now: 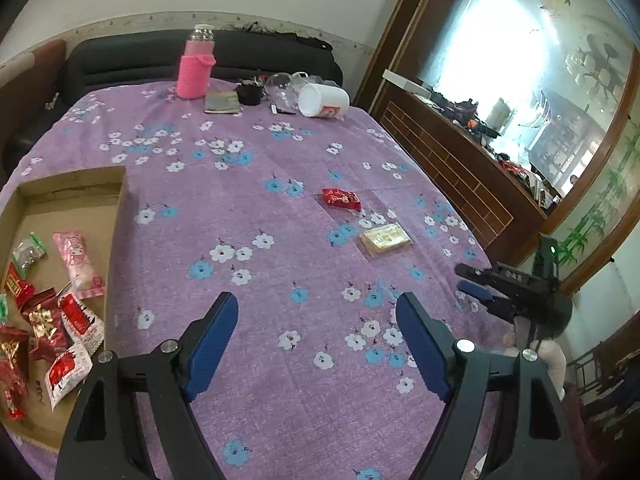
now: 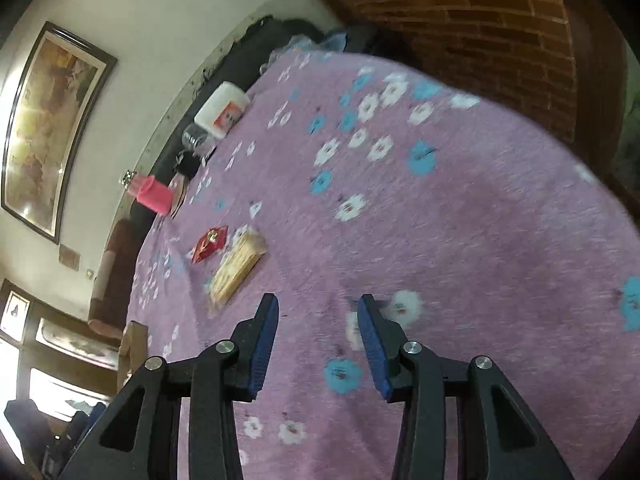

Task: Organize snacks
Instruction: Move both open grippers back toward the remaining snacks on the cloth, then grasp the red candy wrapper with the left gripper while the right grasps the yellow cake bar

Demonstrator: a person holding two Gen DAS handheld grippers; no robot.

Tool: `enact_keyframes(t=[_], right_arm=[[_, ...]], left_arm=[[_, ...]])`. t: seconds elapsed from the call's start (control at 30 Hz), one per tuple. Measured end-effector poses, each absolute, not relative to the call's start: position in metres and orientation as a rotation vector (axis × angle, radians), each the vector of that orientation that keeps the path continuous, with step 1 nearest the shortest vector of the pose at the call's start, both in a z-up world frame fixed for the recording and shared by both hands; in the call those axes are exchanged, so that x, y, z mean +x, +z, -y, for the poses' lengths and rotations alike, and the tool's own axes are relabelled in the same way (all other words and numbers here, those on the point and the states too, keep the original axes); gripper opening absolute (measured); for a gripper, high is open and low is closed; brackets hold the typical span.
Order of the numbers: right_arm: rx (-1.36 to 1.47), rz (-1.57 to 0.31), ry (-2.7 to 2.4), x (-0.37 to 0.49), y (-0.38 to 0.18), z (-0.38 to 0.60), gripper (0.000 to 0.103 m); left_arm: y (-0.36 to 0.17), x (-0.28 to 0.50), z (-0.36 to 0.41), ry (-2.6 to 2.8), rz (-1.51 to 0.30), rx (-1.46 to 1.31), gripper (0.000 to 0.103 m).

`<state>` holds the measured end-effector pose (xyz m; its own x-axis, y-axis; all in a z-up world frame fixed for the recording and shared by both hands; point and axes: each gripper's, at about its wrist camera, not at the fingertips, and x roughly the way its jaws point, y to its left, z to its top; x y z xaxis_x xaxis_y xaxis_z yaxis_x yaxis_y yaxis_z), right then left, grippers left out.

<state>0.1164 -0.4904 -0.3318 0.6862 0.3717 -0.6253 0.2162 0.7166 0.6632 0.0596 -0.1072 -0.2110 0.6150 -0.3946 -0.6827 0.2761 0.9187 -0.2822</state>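
Left gripper [image 1: 316, 316] hangs over the purple flowered cloth [image 1: 256, 200] covering the surface, jaws wide apart, nothing between them. Right gripper [image 2: 318, 312] has its jaws parted about halfway, also nothing between them, only cloth below. It shows in the left wrist view too, low at the right edge of the surface, pointing inward.

Snacks:
- Cardboard tray [image 1: 116, 216] sits at the left edge of the surface. It holds a pile of red packets [image 1: 48, 332], a pink-wrapped snack [image 1: 78, 260] and a clear packet with green trim [image 1: 26, 252].
- Two snacks lie loose on the cloth, well apart from the tray: a red packet [image 1: 341, 199] and a flat yellow packet [image 1: 385, 238] just beside it, toward the right gripper. In the right wrist view the same pair lies ahead and left of the jaws, yellow one closer. Neither gripper touches them.

Far edge of the surface:
- bottle in a pink knitted sleeve [image 1: 196, 66], upright
- white jar [image 1: 323, 100] lying on its side
- small dark cup [image 1: 250, 92]
- flat greyish packet [image 1: 221, 102]
- clear plastic items near the jar, too indistinct to identify

Right wrist view is motion-blurred.
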Motion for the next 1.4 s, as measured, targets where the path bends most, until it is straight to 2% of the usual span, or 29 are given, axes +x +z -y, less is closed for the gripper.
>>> enact_keyframes(t=[0.23,0.3,0.37,0.57,0.6,0.63,0.7,0.77,0.9,1.07,1.3,1.33,1.4], right_arm=[[0.703,-0.883,0.094,0.161,-0.328,0.449,0.045],[0.676,-0.886,0.072,0.174,-0.326,0.435,0.051],[0.613,-0.885,0.034,0.189,-0.320,0.417,0.064],[0.353,-0.915,-0.040,0.220,-0.316,0.364,0.065],[0.288,-0.907,-0.057,0.219,-0.317,0.357,0.060],[0.258,-0.898,-0.055,0.218,-0.317,0.356,0.047],[0.258,-0.888,-0.021,0.211,-0.317,0.362,0.037],[0.238,-0.872,-0.023,0.206,-0.315,0.370,0.017],[0.273,-0.831,-0.015,0.196,-0.324,0.395,0.013],[0.304,-0.836,0.016,0.197,-0.323,0.400,0.013],[0.509,-0.838,0.067,0.199,-0.327,0.430,0.013],[0.518,-0.835,0.060,0.198,-0.327,0.433,0.013],[0.535,-0.829,0.063,0.198,-0.326,0.434,0.013]], left_arm=[[-0.191,0.085,0.118,-0.373,-0.770,-0.060,0.080],[-0.185,0.097,0.122,-0.370,-0.759,-0.039,0.080],[-0.181,0.112,0.128,-0.374,-0.743,-0.001,0.080],[-0.187,0.175,0.146,-0.379,-0.765,0.094,0.080],[-0.189,0.183,0.148,-0.377,-0.776,0.099,0.080],[-0.193,0.192,0.151,-0.380,-0.789,0.105,0.080],[-0.202,0.208,0.162,-0.402,-0.804,0.137,0.080],[-0.214,0.221,0.180,-0.427,-0.812,0.201,0.080],[-0.239,0.238,0.224,-0.516,-0.815,0.346,0.080],[-0.264,0.258,0.261,-0.572,-0.802,0.480,0.080],[-0.290,0.300,0.271,-0.667,-0.924,0.423,0.080],[-0.295,0.303,0.271,-0.687,-0.961,0.396,0.078],[-0.303,0.303,0.271,-0.711,-1.012,0.376,0.065]])
